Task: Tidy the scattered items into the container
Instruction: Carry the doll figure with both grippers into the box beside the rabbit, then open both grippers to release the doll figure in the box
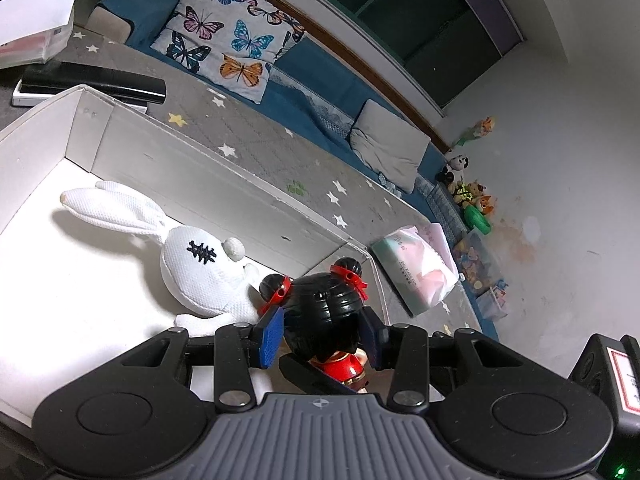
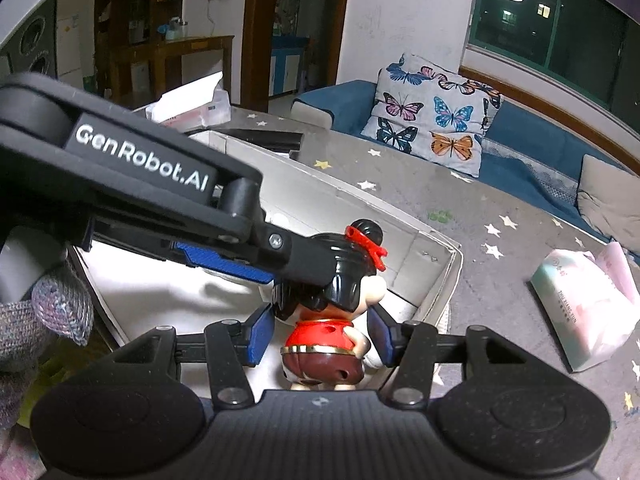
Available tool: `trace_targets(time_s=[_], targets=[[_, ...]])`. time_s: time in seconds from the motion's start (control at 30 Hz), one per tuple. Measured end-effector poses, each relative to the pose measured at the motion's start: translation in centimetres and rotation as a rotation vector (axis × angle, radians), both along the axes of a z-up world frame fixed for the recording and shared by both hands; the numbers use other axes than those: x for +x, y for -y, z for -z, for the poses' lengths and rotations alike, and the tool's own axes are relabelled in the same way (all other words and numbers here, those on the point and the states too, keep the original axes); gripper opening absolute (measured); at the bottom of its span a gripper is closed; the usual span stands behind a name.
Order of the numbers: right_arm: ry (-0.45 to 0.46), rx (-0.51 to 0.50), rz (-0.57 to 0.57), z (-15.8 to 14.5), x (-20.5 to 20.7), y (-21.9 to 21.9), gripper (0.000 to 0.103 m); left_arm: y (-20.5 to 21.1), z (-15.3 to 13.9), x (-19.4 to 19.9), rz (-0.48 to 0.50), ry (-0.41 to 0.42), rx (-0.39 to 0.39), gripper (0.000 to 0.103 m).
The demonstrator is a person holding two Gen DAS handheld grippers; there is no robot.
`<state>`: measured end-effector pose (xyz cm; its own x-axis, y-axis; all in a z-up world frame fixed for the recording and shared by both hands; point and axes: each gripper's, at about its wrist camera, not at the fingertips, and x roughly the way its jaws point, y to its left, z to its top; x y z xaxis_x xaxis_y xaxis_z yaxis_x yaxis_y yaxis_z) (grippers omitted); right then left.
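Butterfly-print cushion point(image 1: 230, 36) on blue sofa point(image 2: 532, 160), grey star-patterned mat point(image 1: 280, 152), tissue pack point(image 1: 416, 276) — small plush toys point(image 1: 472, 196) along wall.

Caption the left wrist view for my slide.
Left gripper grips a doll beside a plush rabbit in the white box.

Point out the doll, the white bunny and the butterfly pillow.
doll point(image 2: 326, 334), right wrist view, red top
bunny point(image 1: 196, 270), left wrist view, head
butterfly pillow point(image 1: 230, 36), left wrist view, centre of cover
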<state>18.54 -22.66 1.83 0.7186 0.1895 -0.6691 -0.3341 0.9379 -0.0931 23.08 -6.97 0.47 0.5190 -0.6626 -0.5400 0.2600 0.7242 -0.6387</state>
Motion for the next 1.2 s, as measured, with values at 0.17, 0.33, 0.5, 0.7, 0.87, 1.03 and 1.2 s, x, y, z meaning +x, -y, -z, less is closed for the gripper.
trace_targets(time_s=[0.17, 0.33, 0.5, 0.7, 0.87, 1.03, 1.2], targets=[[0.029, -0.008, 0.004, -0.3, -0.4, 0.2, 0.061, 0.0, 0.0, -0.2, 0.011, -0.006, -0.005, 0.044], [0.035, -0.009, 0.008, -0.7, -0.6, 0.4, 0.062, 0.3, -0.1, -0.4, 0.016, -0.005, -0.003, 0.044], [0.044, -0.007, 0.007, -0.9, -1.1, 0.4, 0.062, 0.2, -0.2, -0.7, 0.012, -0.006, 0.002, 0.044], [0.058, -0.008, 0.002, -1.2, -2.0, 0.5, 0.062, 0.0, -0.6, -1.7, 0.011, 0.002, 0.015, 0.044], [0.080, 0.009, 0.004, -2.0, -3.5, 0.8, 0.062, -0.3, -1.6, -3.2, 0.017, 0.032, 0.034, 0.044], [0.102, 0.033, 0.000, -2.7, -5.6, 1.1, 0.062, -0.8, -2.7, -5.1, 0.008, 0.060, 0.058, 0.044], [0.122, 0.076, -0.007, -3.4, -7.9, 1.1, 0.064, -1.8, -3.4, -7.2, -0.007, 0.081, 0.071, 0.044]])
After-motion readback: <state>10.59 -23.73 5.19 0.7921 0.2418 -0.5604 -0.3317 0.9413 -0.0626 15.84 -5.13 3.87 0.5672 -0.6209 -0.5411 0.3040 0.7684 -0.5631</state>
